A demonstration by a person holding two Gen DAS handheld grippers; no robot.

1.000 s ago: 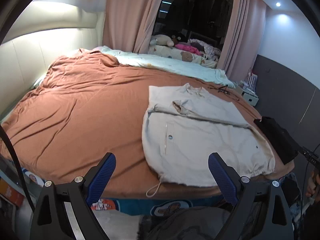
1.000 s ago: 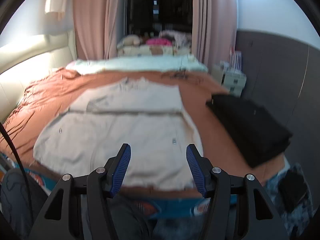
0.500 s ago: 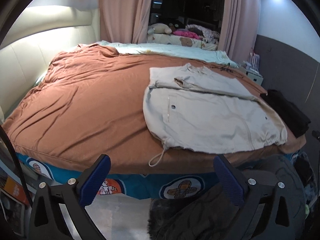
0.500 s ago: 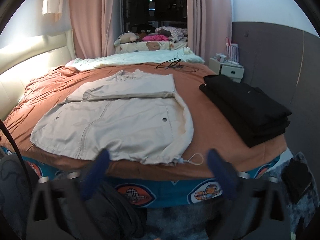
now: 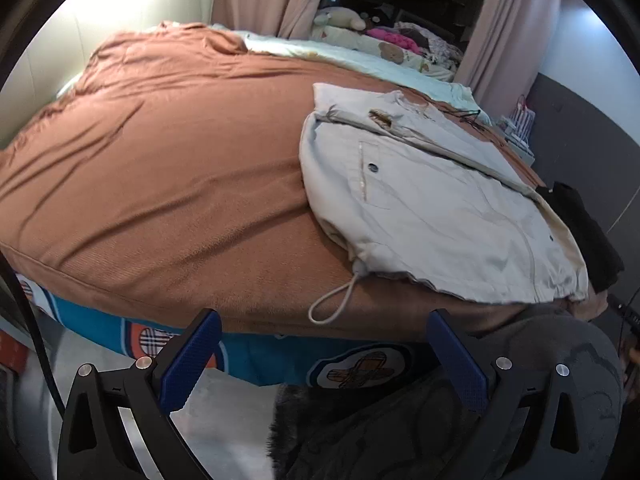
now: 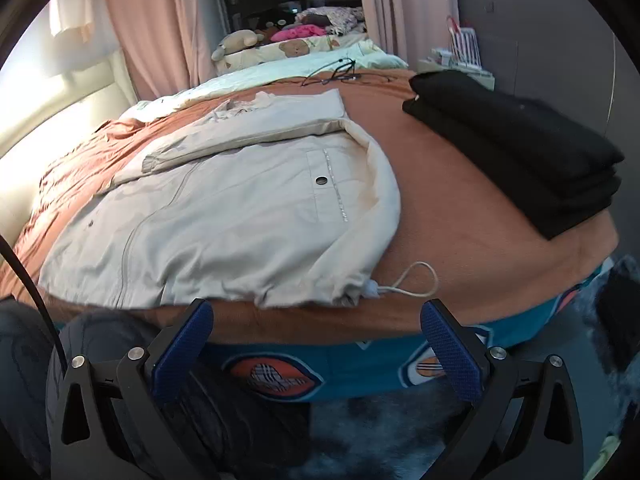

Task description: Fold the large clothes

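A beige jacket point(image 5: 432, 200) lies flat on the rust-brown bed cover point(image 5: 168, 168), sleeves folded across its upper part, hem toward me, with a drawstring loop point(image 5: 332, 304) hanging near the bed's front edge. It also shows in the right wrist view point(image 6: 240, 208), with its other drawstring loop point(image 6: 416, 280). My left gripper point(image 5: 324, 356) is open and empty, below the bed edge, left of the jacket's hem corner. My right gripper point(image 6: 316, 344) is open and empty, just below the hem's right corner.
A stack of folded black clothes point(image 6: 520, 144) lies on the bed right of the jacket. A pale quilt point(image 5: 360, 60) and soft toys point(image 6: 240, 40) are at the far end. Black cables point(image 6: 336, 72) lie beyond the jacket. The padded headboard point(image 5: 132, 0) is left. A bedside table point(image 6: 460, 60) stands at right.
Both grippers pulled back from over the jacket to below the bed's front edge, then came closer again. The right gripper's jaws opened wider. The jacket has not moved.
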